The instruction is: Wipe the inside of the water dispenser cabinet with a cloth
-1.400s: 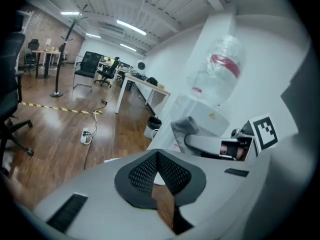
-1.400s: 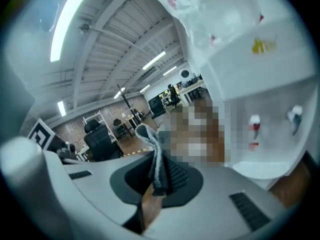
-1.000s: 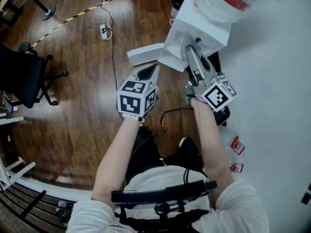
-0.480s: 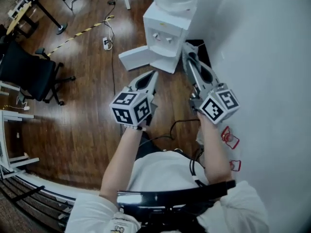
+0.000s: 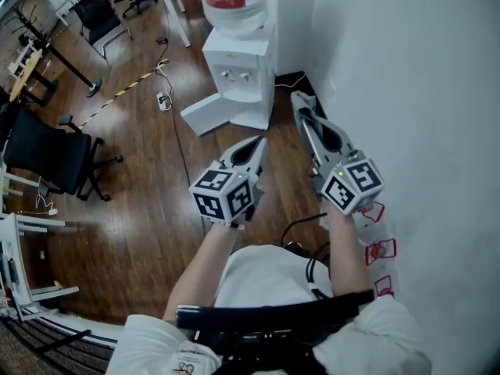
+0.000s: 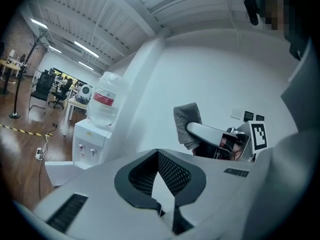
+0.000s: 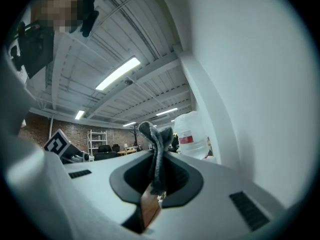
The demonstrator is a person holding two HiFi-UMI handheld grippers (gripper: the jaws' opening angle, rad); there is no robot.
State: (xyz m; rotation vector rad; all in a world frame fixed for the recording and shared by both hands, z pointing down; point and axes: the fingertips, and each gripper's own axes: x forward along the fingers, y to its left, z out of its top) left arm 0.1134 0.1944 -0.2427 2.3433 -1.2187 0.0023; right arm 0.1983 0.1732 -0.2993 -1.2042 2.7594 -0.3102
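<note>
dark wood floor (image 5: 148,178), white wall (image 5: 422,76), black office chair (image 5: 47,158) at left.

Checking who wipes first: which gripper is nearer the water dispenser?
Right. The right gripper, clamping the cloth, reaches beside the water dispenser; the left gripper sits back, short of it.

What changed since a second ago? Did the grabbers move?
Both grippers backed away from the water dispenser: the right gripper, at the cabinet a second ago, is now well clear, and the left gripper drew back too. The cabinet door stays open. The grey cloth is pinched in the right gripper; the left is shut, empty.
</note>
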